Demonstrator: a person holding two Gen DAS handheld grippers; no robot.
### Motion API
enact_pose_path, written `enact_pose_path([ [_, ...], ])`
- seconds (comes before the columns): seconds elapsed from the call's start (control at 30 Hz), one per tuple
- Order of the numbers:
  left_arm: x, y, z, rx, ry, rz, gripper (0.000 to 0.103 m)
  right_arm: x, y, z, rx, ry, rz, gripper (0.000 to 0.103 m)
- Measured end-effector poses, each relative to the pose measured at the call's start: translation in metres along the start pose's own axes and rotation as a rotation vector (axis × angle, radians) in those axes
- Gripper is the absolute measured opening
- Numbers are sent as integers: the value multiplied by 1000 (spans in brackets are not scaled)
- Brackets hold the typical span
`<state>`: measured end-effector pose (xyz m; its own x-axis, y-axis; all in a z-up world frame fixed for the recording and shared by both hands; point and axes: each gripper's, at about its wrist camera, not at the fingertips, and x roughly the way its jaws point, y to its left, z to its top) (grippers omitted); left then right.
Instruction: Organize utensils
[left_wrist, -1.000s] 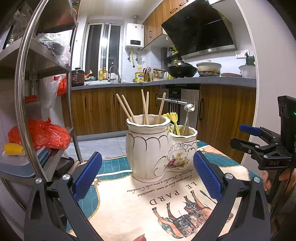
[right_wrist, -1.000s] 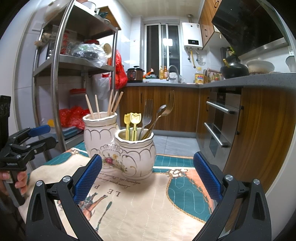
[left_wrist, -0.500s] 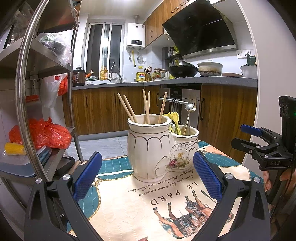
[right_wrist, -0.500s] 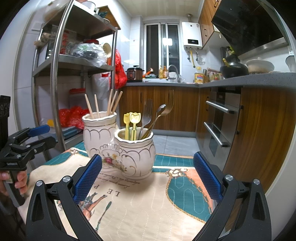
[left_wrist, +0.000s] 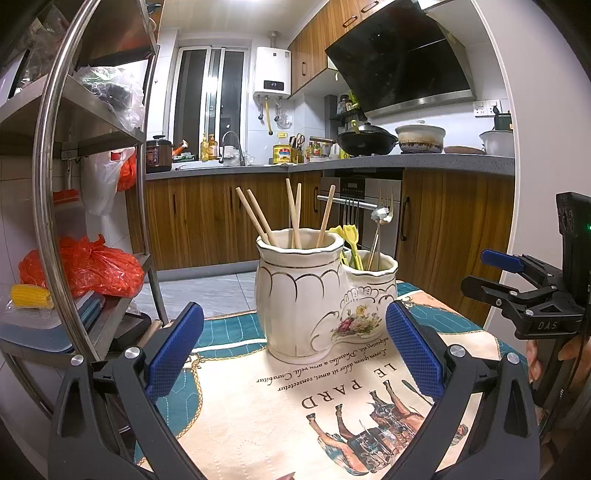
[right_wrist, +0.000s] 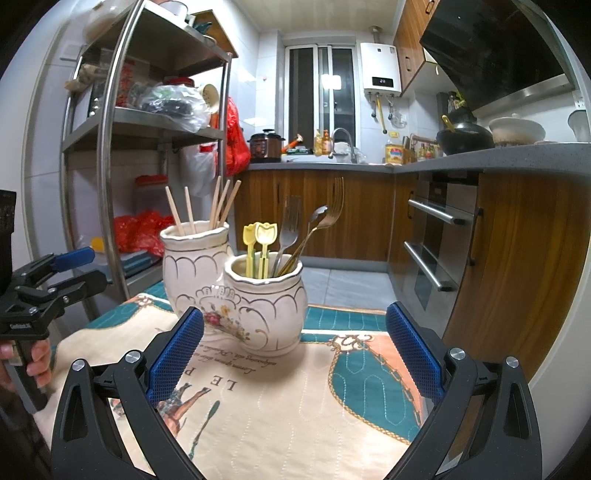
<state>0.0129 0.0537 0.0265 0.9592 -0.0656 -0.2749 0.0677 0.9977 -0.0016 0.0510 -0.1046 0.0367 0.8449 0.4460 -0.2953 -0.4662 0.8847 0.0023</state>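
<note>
Centre of frame: double ceramic holder (right_wrist: 236, 291), chopsticks (right_wrist: 218, 203) sorted in taller pot, cutlery (right_wrist: 295, 236) in lower. Left gripper (left_wrist: 293, 354), right gripper (right_wrist: 293, 354): jaws spread, empty; sorting likely complete.

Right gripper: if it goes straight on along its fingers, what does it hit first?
Likely the shorter cup of the ceramic holder, which sits left of centre between the open right gripper fingers; depth is uncertain.

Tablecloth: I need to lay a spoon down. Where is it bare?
Free: tablecloth between the holder and the right hand-held gripper, plus the teal corner right of the holder. Crowded: both holder cups, with chopsticks and forks.
</note>
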Motion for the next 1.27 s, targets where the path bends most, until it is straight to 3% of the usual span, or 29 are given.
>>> enact_pose_path([
  [0.6, 0, 1, 0, -1, 4, 5, 97, 0, 0, 0, 1, 0, 1, 98],
  [1.27, 4, 0, 0, -25, 32, 127, 97, 10, 3, 1, 2, 29, -4, 98],
])
